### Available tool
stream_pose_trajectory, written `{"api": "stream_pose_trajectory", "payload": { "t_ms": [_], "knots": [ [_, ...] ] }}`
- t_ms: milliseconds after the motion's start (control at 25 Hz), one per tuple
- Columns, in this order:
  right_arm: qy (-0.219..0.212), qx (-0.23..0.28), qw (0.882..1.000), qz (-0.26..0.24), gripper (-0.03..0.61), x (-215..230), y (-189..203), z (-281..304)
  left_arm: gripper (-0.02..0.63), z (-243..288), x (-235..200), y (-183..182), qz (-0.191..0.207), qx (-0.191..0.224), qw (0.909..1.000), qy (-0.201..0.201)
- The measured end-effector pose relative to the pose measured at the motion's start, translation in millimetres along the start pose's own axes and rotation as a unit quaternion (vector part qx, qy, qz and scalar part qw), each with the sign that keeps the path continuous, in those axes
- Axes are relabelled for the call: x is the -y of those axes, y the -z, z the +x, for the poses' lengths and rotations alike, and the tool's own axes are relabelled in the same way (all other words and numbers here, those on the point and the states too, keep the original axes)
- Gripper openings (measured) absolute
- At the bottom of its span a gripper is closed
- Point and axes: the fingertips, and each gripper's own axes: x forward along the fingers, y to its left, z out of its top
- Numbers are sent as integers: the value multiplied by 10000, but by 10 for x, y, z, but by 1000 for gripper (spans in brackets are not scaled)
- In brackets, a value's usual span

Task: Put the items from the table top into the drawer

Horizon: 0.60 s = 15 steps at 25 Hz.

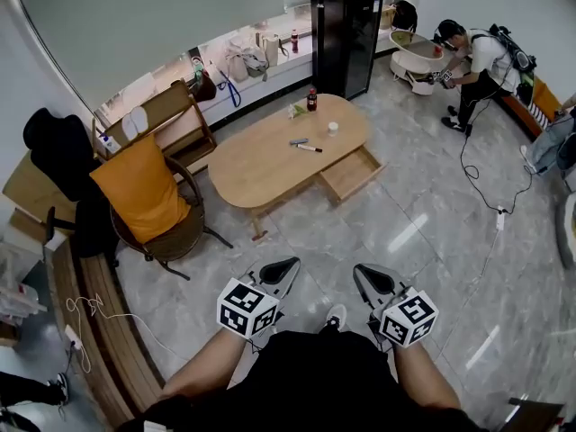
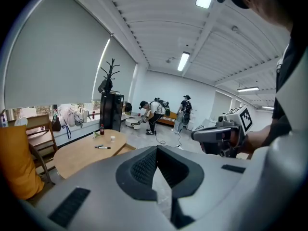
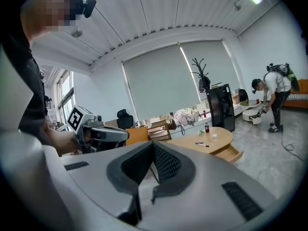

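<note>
Items to stow: black marker (image 1: 309,148), grey pen (image 1: 298,141), small white cup (image 1: 333,128) and red-capped bottle (image 1: 311,100), all on the oval wooden worktop (image 1: 252,169), whose drawer (image 1: 353,173) stands pulled out at its 4 o'clock edge. Step in hand, by judgement: approach, nothing picked up yet. The left gripper (image 1: 286,268) and right gripper (image 1: 364,275) hang well short at 6 o'clock, fingers of both pressed together on nothing, so the next move calls for nearing the worktop and parting fingers over the marker. No brand or label legible; the bottle's print is too small.

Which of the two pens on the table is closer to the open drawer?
The thin black pen. It lies on the side towards the drawer, just past the shorter grey pen.
</note>
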Motion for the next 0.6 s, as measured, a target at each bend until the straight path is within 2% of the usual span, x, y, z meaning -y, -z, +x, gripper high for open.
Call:
{"api": "stream_pose_trajectory", "payload": {
  "t_ms": [240,400,600],
  "knots": [
    [-97,-1,9999,-41,-2,595,-198,-12,2,501,-61,-360,17,201,9994,-298],
    [-102,-83,9999,-90,-2,931,-178,-11,2,798,-46,-403,9,174,9991,-378],
    [-148,-226,9996,89,-2,1234,-143,72,2,1051,-38,-377,-95,13,9989,-451]
  ]
}}
